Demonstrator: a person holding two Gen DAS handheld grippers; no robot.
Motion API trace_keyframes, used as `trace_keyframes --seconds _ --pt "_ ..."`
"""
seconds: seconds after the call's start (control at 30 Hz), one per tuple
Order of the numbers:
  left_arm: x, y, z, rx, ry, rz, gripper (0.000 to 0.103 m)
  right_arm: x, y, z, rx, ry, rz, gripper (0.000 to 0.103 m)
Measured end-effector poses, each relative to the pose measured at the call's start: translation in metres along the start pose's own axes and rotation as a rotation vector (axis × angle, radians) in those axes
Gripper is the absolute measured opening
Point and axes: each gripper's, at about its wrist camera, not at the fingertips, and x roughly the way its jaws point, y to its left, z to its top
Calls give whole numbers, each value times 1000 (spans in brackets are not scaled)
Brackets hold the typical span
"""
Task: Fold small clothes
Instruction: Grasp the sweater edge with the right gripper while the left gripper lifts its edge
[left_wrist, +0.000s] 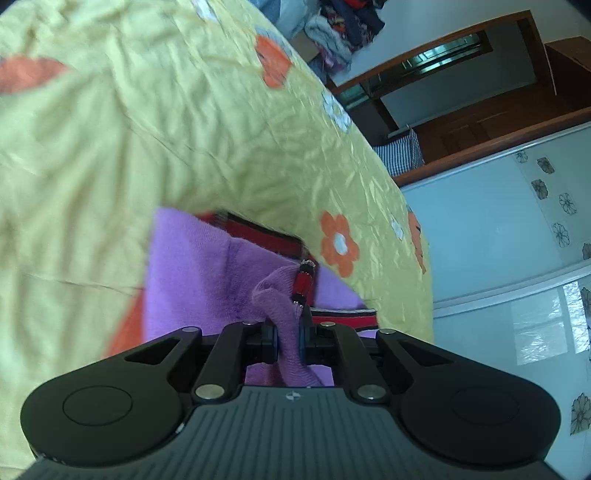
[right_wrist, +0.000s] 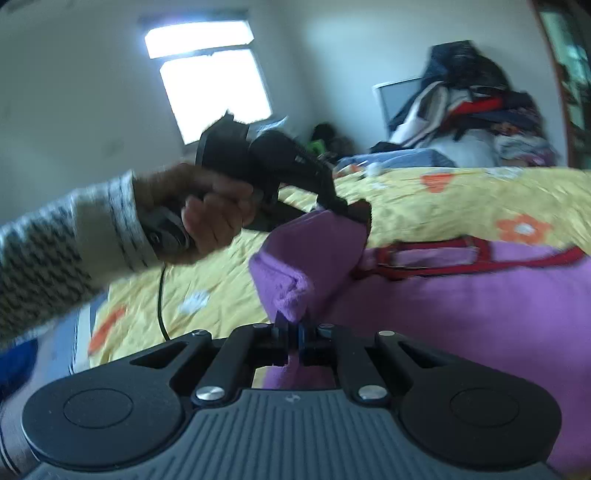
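A small purple garment (left_wrist: 192, 280) with red and black striped trim lies on a yellow flowered bedsheet (left_wrist: 147, 129). My left gripper (left_wrist: 288, 341) is shut on a bunched purple edge next to the trim. My right gripper (right_wrist: 291, 341) is shut on another folded purple edge of the same garment (right_wrist: 461, 306). In the right wrist view, the left gripper (right_wrist: 341, 208) shows in the person's hand, pinching the garment's far corner and lifting it above the bed.
A pile of mixed clothes (right_wrist: 469, 103) sits at the bed's far end, also in the left wrist view (left_wrist: 340, 26). A window (right_wrist: 210, 77) is behind. A white cabinet (left_wrist: 498, 229) and wooden door frame (left_wrist: 480, 92) stand beside the bed.
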Motion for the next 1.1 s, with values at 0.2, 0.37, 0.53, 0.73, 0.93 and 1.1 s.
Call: trace_keyframes --seconds 0.2,0.37,0.53,0.73,0.93,1.1 --pt "65 -42 -9 26 60 15 10 -45 -39 -4 79 -51 -74 4" --pt "110 -83 -19 83 96 42 10 -75 -70 -12 191 -81 -103 4" --pt "153 -122 -34 149 133 59 10 -101 -108 -21 301 -130 -165 4" --pt "190 -153 -53 217 147 128 10 -127 -151 -39 417 -141 -227 4" --pt "206 -164 -60 262 143 180 10 -130 -165 -54 471 -126 -254 4" --pt "210 -167 -64 266 116 205 11 -136 -163 -57 464 -100 -282 4"
